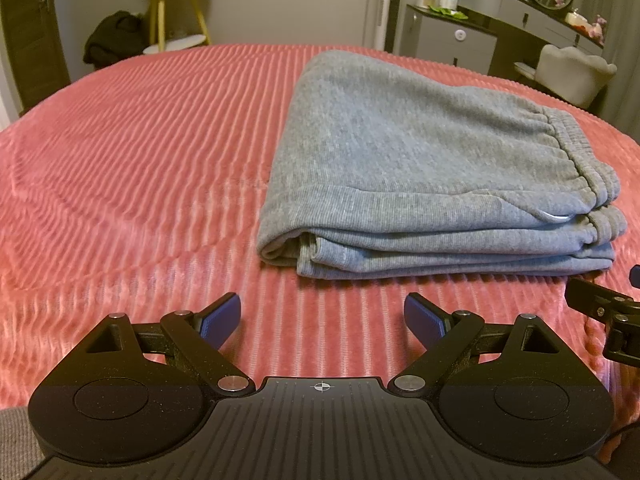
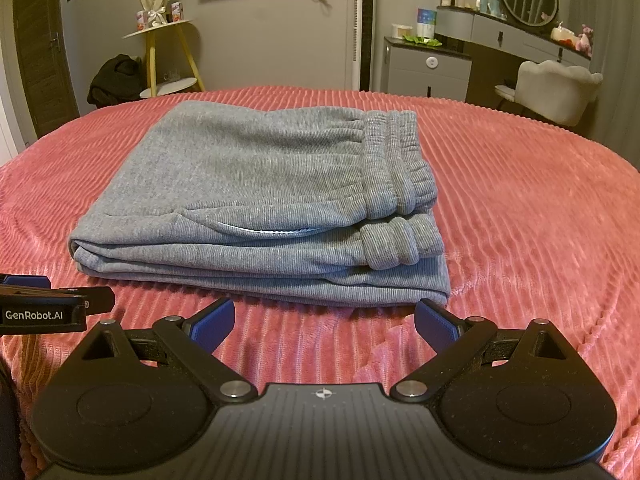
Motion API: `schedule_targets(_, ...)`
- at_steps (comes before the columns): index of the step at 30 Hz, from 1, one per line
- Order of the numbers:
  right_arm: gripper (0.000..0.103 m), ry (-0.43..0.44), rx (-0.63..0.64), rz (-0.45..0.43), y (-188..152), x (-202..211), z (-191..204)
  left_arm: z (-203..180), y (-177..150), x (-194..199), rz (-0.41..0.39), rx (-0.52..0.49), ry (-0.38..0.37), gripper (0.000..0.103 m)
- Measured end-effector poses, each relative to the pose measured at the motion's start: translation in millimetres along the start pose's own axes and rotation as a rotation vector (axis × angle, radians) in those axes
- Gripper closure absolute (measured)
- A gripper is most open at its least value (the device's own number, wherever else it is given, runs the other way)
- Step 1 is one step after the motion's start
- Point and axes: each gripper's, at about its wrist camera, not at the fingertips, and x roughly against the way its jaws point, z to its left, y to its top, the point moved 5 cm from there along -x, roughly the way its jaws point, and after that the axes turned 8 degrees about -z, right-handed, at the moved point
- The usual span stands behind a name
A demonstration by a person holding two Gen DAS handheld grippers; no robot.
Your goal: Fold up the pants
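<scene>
Grey sweatpants lie folded into a thick rectangle on the pink ribbed bedspread, with the elastic waistband at the right end. In the right wrist view the pants lie straight ahead, with the waistband on top at the right. My left gripper is open and empty, above the bedspread just short of the pants' near left corner. My right gripper is open and empty, just short of the near folded edge. Each gripper shows at the edge of the other's view.
The bedspread stretches all around the pants. Beyond the bed stand a yellow-legged side table, a dark bundle of clothes, a grey dresser with a mirror and a white chair.
</scene>
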Motion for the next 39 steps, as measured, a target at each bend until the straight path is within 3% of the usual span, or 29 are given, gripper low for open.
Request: schedule_targets(39,0.006,0.001,0.001,-0.016,1.6,1.8,0.9,-3.1,-0.8,0.5,0.006,-0.013,-0.005,0.01)
